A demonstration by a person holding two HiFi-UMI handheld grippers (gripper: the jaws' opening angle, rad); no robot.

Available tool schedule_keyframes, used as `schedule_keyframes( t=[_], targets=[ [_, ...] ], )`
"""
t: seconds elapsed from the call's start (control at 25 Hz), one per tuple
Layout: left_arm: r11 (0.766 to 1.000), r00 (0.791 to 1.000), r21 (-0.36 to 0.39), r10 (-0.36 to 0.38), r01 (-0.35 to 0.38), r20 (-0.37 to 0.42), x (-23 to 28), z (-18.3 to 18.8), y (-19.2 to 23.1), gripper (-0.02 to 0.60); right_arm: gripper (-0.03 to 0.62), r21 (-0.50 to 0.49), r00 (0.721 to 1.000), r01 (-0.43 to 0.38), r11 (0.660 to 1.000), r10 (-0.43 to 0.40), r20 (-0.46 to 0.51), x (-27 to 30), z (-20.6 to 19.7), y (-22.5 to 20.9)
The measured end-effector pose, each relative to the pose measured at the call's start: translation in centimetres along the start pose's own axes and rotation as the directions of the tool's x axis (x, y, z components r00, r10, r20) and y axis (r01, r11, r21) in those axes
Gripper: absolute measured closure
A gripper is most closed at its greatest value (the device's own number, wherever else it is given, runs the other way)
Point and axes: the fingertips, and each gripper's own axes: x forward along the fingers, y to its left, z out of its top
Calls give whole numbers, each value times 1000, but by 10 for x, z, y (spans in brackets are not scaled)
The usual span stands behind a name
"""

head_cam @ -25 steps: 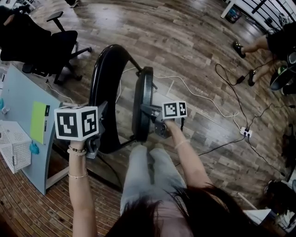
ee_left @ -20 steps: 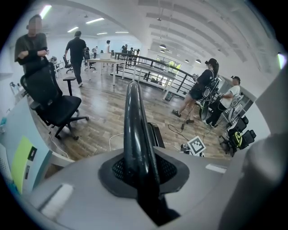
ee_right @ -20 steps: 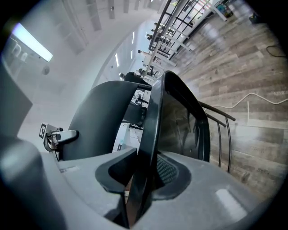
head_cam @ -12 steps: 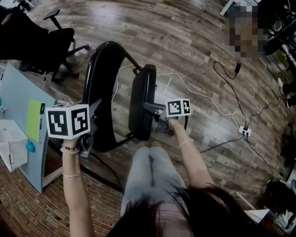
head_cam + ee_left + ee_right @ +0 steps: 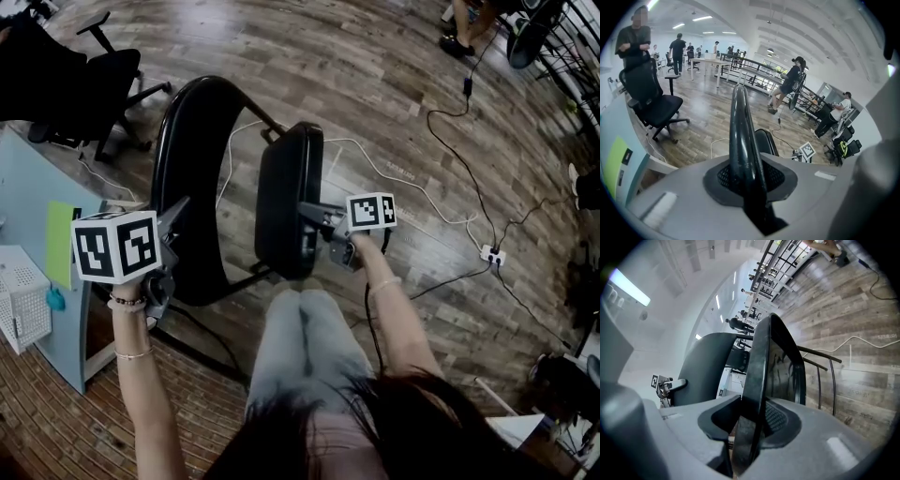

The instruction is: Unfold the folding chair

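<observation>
Standing just ahead of the person's knees (image 5: 300,328), the folding chair (image 5: 192,169) is only part-open, seat near vertical. L claw (image 5: 176,217) is clamped narrow on the backrest rim (image 5: 740,136). R claw (image 5: 317,221) has the seat (image 5: 286,202) edge btwn its pads, jaws just been opening some. Prob. stiff frame, moderate weight, glossy so may slip; hold by the rims. Desk (image 5: 37,187) is close on L, office chair (image 5: 84,84) beyond. Open floor w/ cables (image 5: 394,173) to R.

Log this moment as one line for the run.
left gripper: shut on backrest | right gripper: holds seat edge, jaws have just been opening | seat not yet down
</observation>
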Motion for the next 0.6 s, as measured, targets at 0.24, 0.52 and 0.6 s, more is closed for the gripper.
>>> schedule_keyframes(
  t=[0.24, 0.52, 0.6],
  targets=[
    [1000, 1000, -15, -21, 21, -3, 3, -3, 6, 526, 461, 7, 1000, 18, 1000, -18, -6, -9, 0, -11],
    [999, 999, -24, -35, 35, -2, 6, -5, 7, 526, 450, 21, 999, 36, 999, -36, -9, -23, 0, -24],
    [999, 999, -26, -39, 39, -1, 7, -5, 7, 526, 447, 24, 999, 43, 999, -43, -8, -28, 0, -29]
  ],
)
